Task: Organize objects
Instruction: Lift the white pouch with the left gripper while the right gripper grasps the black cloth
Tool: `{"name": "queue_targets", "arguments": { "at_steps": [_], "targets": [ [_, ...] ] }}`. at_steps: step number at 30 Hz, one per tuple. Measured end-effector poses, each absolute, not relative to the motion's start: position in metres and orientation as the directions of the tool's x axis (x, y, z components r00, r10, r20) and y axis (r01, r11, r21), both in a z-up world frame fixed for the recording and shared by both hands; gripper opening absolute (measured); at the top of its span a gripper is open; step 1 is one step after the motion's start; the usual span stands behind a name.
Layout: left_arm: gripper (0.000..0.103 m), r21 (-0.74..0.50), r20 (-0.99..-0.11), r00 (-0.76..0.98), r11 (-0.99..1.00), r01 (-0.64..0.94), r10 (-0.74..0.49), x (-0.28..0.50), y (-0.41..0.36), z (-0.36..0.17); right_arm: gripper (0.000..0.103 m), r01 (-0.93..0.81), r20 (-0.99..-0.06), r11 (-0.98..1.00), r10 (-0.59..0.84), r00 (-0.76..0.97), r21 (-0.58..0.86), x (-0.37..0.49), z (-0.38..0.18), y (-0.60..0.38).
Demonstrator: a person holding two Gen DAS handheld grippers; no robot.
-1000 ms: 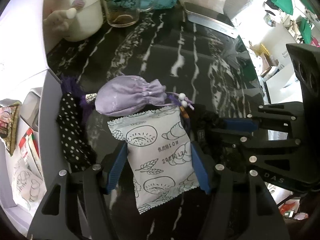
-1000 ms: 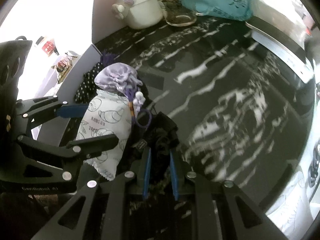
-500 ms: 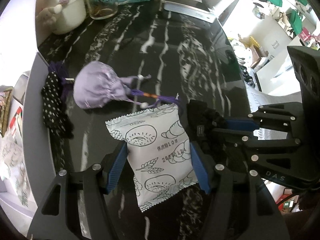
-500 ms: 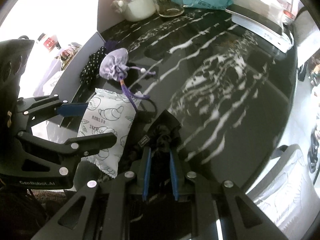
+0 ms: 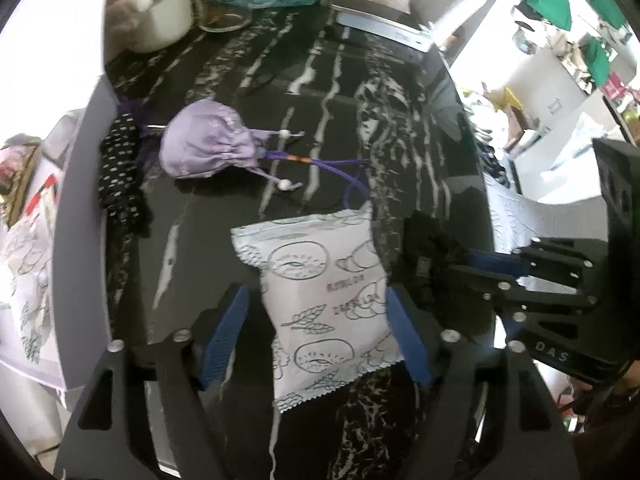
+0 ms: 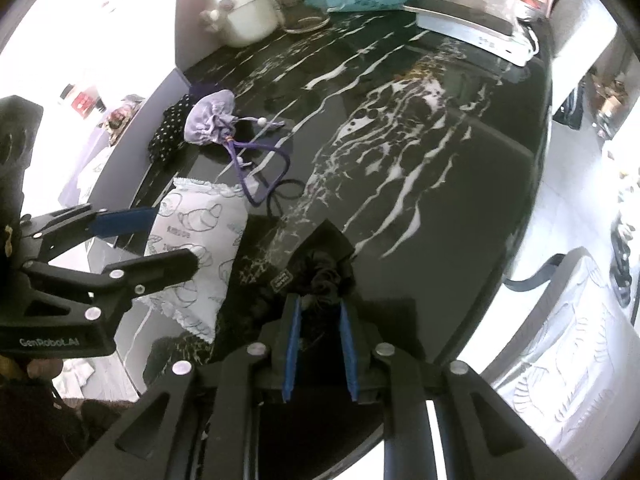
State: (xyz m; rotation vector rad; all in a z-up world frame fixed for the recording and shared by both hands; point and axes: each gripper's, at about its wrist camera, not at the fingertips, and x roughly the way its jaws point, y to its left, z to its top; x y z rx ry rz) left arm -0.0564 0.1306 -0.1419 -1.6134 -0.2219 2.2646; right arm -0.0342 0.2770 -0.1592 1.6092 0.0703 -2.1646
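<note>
Now both grippers are letting go at once. A second ago the left gripper [image 5: 316, 336] had its blue pads pressed against the sides of the white snack packet [image 5: 320, 300], close beside the lilac drawstring pouch [image 5: 208, 146]; since then the packet has been carried well apart from the pouch, toward the near edge of the black marble table [image 5: 400, 120], and the jaws are opening, with a clear gap on the left side of the packet while the right pad looks just beside its edge. The packet lies between the fingers, apparently resting on the tabletop

The right gripper [image 6: 318, 344], which a second ago was clamped tight on the black fabric pouch [image 6: 320, 264], is likewise opening; that bundle sits between its pads, and whether they still press it I cannot tell. It lies near the packet, to its right

Judging by this, packet and black pouch have been set side by side, away from the lilac pouch and the polka-dot cloth [image 5: 120, 168] at the far left edge
</note>
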Motion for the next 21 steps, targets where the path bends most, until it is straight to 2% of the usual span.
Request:
{"name": "queue_targets", "arguments": {
  "at_steps": [1, 3, 5, 7, 16, 21],
  "targets": [
    [0.080, -0.314, -0.886, -0.298, -0.933, -0.178, 0.355, -0.056, 0.129, -0.141, 0.034, 0.367, -0.924, -0.908, -0.302, -0.236, 0.203, -0.033, -0.159, 0.277],
    [0.082, -0.303, -0.890, -0.302, -0.938, -0.168, 0.342, -0.056, 0.126, -0.142, 0.060, 0.361, -0.924, -0.913, -0.293, -0.248, 0.192, -0.031, -0.159, 0.277],
    [0.084, -0.300, -0.893, -0.298, -0.939, -0.169, 0.339, -0.056, 0.126, -0.144, 0.067, 0.355, -0.918, -0.911, -0.309, -0.251, 0.209, -0.029, -0.159, 0.278],
    [0.088, -0.292, -0.898, -0.290, -0.941, -0.169, 0.331, -0.058, 0.127, -0.148, 0.067, 0.354, -0.916, -0.911, -0.312, -0.254, 0.212, -0.028, -0.159, 0.276],
    [0.091, -0.297, -0.909, -0.250, -0.939, -0.172, 0.333, -0.066, 0.132, -0.171, 0.067, 0.417, -0.920, -0.895, -0.289, -0.266, 0.160, -0.024, -0.164, 0.255],
    [0.092, -0.285, -0.907, -0.258, -0.937, -0.204, 0.332, -0.065, 0.131, -0.174, 0.067, 0.457, -0.927, -0.886, -0.232, -0.294, 0.077, -0.021, -0.167, 0.236]
  ]
}}
